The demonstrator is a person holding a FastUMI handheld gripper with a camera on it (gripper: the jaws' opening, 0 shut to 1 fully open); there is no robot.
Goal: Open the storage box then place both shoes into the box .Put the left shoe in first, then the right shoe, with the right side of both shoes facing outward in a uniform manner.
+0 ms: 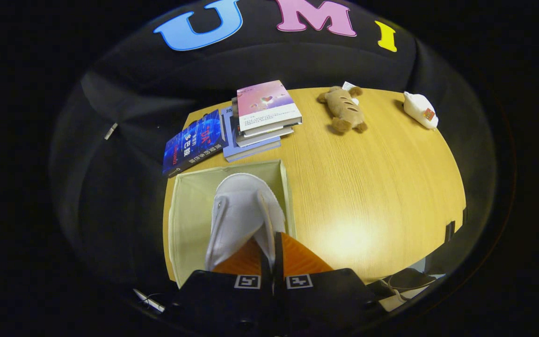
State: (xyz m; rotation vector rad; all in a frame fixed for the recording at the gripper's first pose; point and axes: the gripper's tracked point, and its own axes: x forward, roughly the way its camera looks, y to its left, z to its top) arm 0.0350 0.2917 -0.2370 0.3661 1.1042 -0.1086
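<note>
A white shoe (239, 213) hangs from my gripper (269, 245), whose fingers are shut on the shoe's right side edge. The shoe points away from me, toe toward the books, and sits over the open pale green storage box (190, 210) at the table's left side. The box's inside shows pale walls around the shoe. I cannot tell whether the shoe touches the box's floor. No second shoe is seen inside the box around it.
A stack of books (262, 119) and a dark blue book (193, 142) lie just beyond the box. A brown plush toy (344, 110) and a white object (420, 110) lie at the far side of the wooden table (372, 187). Cables (400, 285) lie near the front right edge.
</note>
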